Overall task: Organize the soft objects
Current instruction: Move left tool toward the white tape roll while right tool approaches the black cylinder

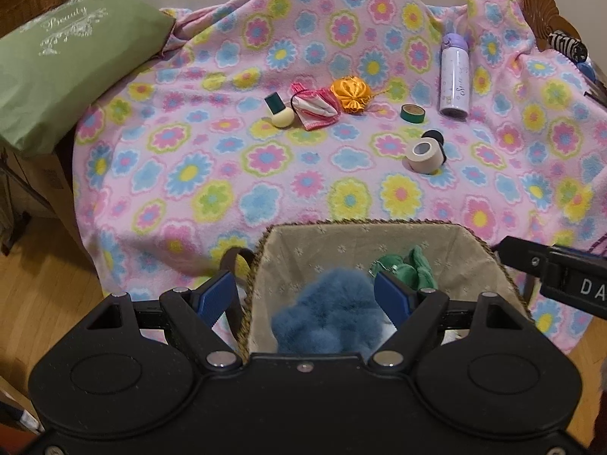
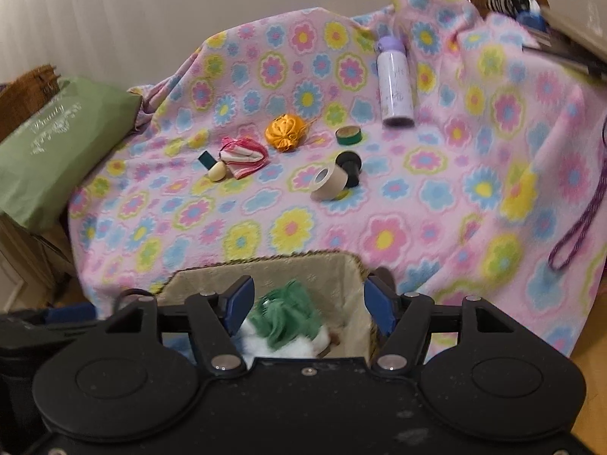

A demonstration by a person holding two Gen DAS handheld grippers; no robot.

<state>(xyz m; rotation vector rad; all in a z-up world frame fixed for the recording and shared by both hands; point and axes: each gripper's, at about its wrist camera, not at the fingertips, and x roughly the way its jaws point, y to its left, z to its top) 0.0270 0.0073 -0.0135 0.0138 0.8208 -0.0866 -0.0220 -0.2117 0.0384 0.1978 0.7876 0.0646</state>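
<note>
Both tools hung over the lined basket (image 1: 379, 242): the left tool (image 1: 303, 295) wide around its rim, the right tool (image 2: 307, 303) parted and empty above the green toy (image 2: 288, 318). It should clear straight upward, toward twelve o'clock.

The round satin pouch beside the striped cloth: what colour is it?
Orange, clearest in the left wrist view.

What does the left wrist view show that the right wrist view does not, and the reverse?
Only the left wrist view shows the blue fluffy toy in the basket, lying between the open left hand-held gripper.

Only the right wrist view shows white fluff under the green soft toy and a purple cord on the blanket.

Both show the orange pouch, the lavender bottle and the green pillow.
</note>
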